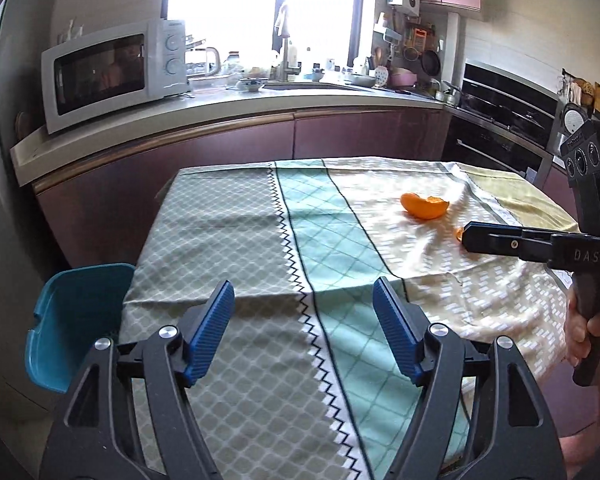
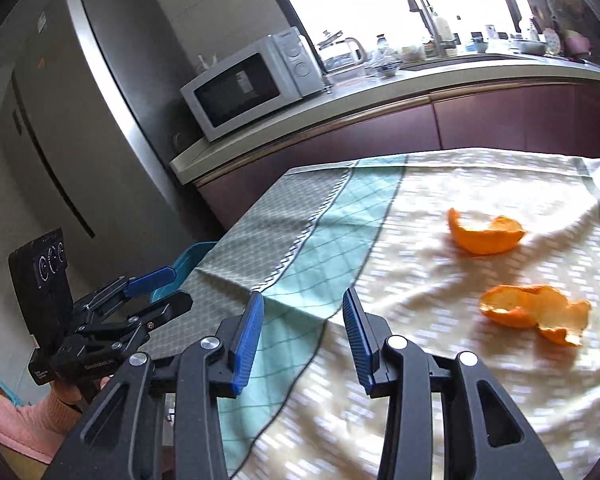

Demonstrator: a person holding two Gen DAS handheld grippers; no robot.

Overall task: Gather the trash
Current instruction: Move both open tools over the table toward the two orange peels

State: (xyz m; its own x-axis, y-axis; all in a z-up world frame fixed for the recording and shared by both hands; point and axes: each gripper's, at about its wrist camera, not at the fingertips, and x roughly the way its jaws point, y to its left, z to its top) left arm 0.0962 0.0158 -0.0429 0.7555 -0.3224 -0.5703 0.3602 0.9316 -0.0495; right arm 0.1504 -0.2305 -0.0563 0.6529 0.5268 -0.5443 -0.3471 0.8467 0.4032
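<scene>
Two pieces of orange peel lie on the patterned tablecloth. The far peel also shows in the left wrist view. The near peel is mostly hidden behind the right gripper in the left wrist view, only a sliver showing. My right gripper is open and empty, left of the near peel. My left gripper is open and empty over the table's near left side. A blue bin sits beside the table's left edge, also seen in the right wrist view.
A kitchen counter with a microwave and sink runs behind the table. An oven stands at the right. A fridge stands left of the counter.
</scene>
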